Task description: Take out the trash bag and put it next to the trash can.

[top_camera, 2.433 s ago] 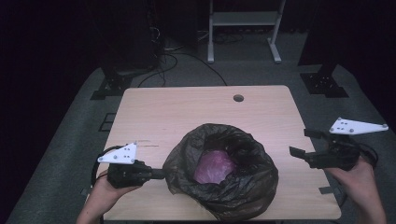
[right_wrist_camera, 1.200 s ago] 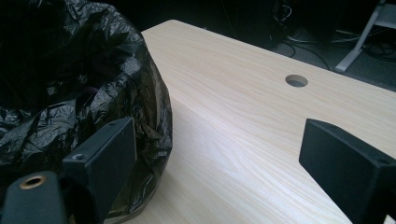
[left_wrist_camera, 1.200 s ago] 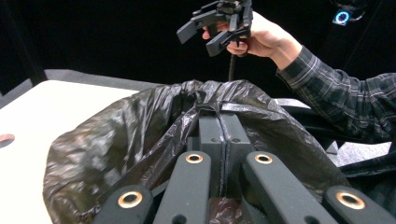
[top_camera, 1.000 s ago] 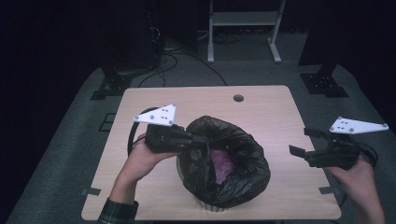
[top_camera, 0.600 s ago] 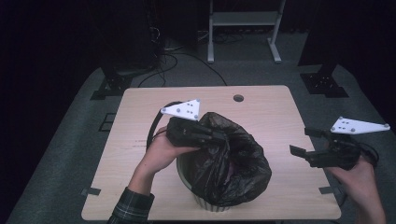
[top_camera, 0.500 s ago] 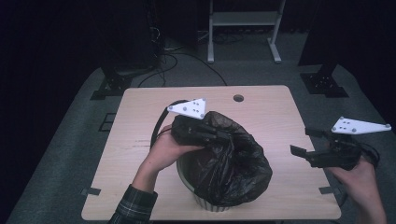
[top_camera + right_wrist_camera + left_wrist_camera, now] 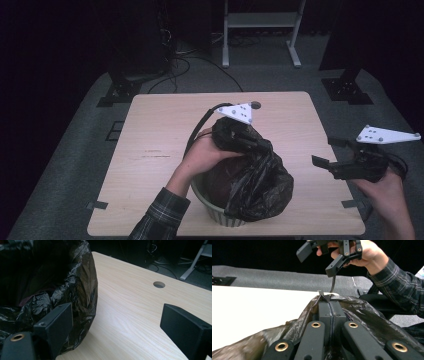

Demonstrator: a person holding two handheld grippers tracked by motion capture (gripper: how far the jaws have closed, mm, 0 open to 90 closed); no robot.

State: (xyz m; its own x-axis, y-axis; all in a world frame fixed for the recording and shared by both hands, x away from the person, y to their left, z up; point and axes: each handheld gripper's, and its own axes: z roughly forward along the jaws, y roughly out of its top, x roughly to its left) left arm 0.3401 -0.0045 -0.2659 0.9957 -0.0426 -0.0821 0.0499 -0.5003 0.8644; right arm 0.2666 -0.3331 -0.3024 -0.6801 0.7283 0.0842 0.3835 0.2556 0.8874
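Black plastic, a bin bag [image 7: 260,180], lines a pale ribbed bin [image 7: 220,212] at the table's [image 7: 160,150] near edge. The left gripper [image 7: 252,145] pinches the bag's rim tight, drawn over the opening towards the right. Right of the bag, the right gripper [image 7: 325,155] hovers with jaws wide, holding nothing. Farther off, a round hole [image 7: 255,105] marks the tabletop.

A: Right gripper [image 7: 117,332], jaws apart: bare tabletop [image 7: 130,305] between and ahead.
B: Obstacle?
A: Black bag [image 7: 50,285] bulging against its left jaw, crowding that side.
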